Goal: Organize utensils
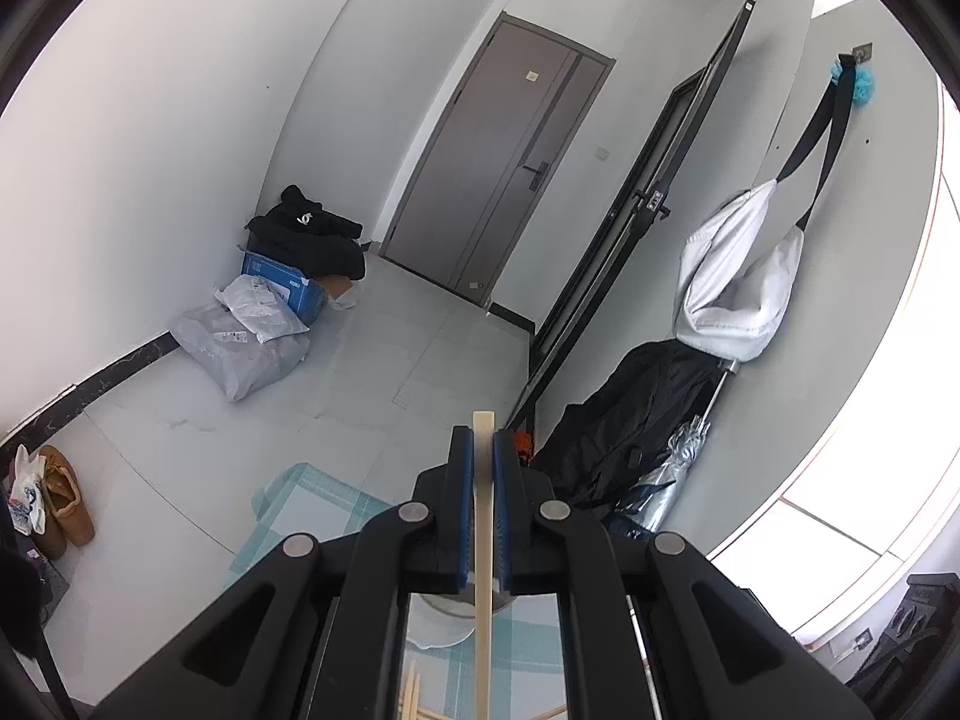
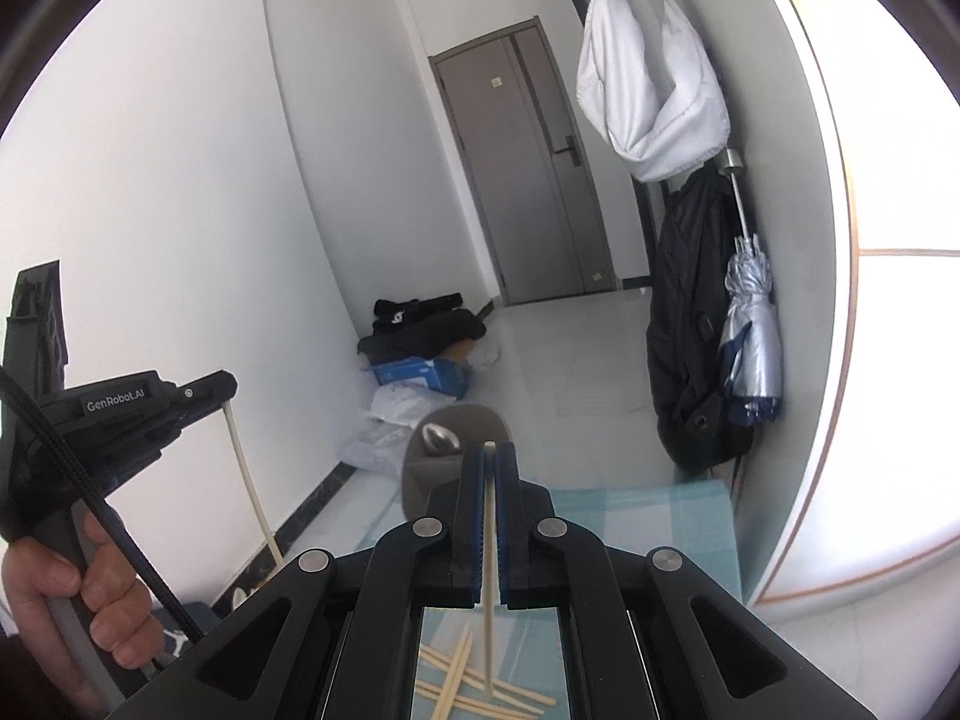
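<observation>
White hallway walls and a grey door are being faced above the blue checked tablecloth. Slippage is being risked: each pale wooden chopstick is being pinched near its top, dangling, by the left gripper and right gripper, both clamped narrow; loose chopsticks are lying crossed below.

White walls, grey door, tiled floor
</observation>
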Available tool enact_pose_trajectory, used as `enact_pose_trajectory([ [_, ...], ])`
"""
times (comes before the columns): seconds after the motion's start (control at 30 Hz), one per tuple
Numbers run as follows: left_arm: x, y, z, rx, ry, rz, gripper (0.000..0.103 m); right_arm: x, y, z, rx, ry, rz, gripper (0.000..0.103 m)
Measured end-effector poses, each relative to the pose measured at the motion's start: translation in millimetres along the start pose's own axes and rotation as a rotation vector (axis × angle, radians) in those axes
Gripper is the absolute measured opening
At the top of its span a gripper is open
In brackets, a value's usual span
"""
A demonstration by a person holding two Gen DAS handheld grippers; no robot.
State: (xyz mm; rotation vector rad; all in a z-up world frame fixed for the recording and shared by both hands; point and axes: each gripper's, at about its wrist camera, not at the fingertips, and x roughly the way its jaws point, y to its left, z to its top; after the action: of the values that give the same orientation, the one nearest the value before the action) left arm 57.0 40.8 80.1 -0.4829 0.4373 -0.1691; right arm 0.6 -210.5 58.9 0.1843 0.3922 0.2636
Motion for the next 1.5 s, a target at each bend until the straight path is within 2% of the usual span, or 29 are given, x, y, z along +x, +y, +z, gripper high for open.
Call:
enact_pose_trajectory([
  [0.17,9.7,-9.0,23.3,-0.029,-0.033,-0.025,0.003,7.6,0.2,38.6,-0.025,-0.021,0.011,0.002],
  [0.33,21.6,-15.8,43.6,-0.038,-0.071,-0.019,0.003,23.1,1.8,75.9,-0.053,-0.048,0.034,0.002],
  [0.5,39.9,-9.7,60.2,-0.062,-0.084,0.011,0.003,48.7,4.8,103.4,-0.059,-0.041,0.053,0.002],
  [0.67,61.7,-1.9,72.0,-0.057,-0.094,-0.004,0.003,73.2,16.2,122.1,-0.107,-0.063,0.077,0.003],
  [0.9,94.2,4.8,70.7,-0.028,-0.074,0.009,0.003,123.0,23.4,126.2,-0.131,-0.021,0.091,0.002],
  [1.13,123.1,8.1,61.5,-0.026,-0.054,-0.002,0.003,155.7,18.4,119.5,-0.135,0.017,0.075,0.003],
  [1.23,132.8,7.0,55.6,-0.001,-0.046,-0.027,0.003,163.1,18.8,115.6,-0.159,0.034,0.072,0.003],
  [1.5,148.5,-2.6,40.7,0.089,-0.039,-0.037,0.003,175.2,9.9,103.4,-0.163,0.065,0.085,0.003],
])
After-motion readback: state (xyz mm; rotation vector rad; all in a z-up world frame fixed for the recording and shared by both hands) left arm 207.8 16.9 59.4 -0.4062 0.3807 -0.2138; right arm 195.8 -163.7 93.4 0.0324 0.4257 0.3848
